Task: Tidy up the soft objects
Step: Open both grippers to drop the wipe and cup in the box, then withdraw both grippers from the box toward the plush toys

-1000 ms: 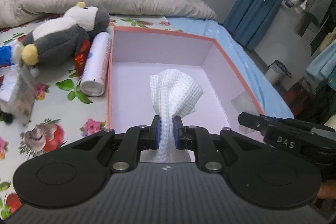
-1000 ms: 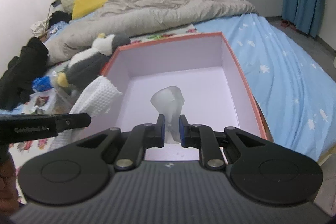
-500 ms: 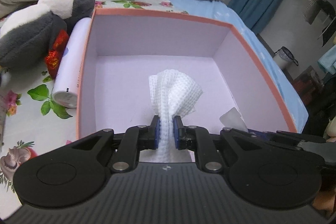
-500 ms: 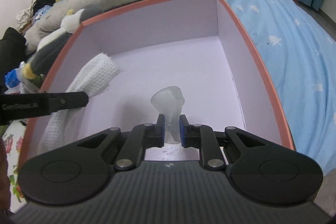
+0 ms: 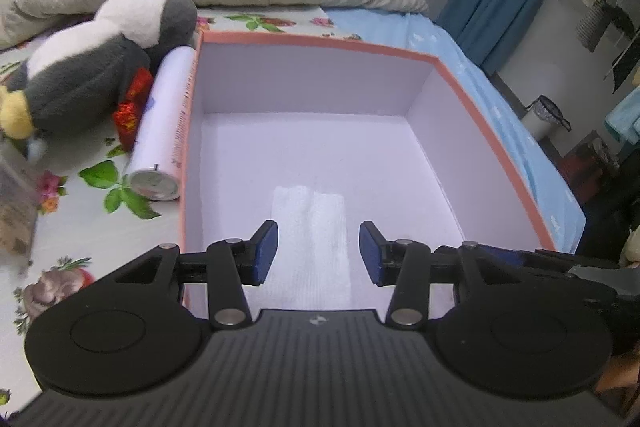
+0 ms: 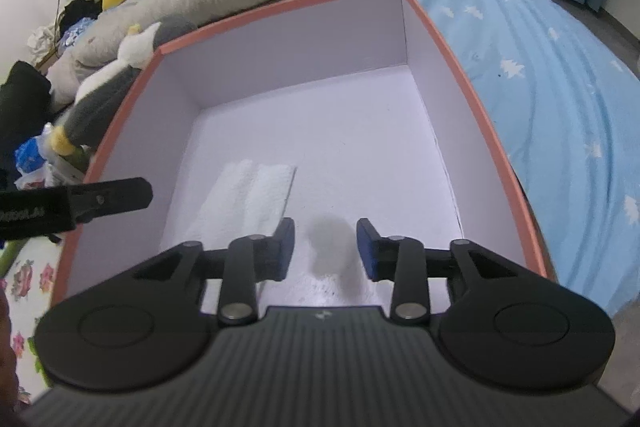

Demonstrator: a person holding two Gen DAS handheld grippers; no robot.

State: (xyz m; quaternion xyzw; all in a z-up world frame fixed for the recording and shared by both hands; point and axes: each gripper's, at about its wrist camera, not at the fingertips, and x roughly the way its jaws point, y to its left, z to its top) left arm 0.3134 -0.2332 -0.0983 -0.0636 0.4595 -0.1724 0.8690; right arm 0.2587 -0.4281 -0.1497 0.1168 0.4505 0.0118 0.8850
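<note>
Opening over the box, both the left gripper and right gripper release; the white cloth could snag on rising pads.

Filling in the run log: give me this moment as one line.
left gripper: opening, white cloth released in box | right gripper: opening, translucent item dropped in box | penguin plush: outside

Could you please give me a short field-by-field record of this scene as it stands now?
container: orange-rimmed box, open top
inside box: white cloth; translucent soft object, blurred
left hand-held gripper: jaws opening, pads clear of the cloth
right hand-held gripper: jaws opening, pads clear of the object
outside box: penguin plush; white tube against box wall
</note>
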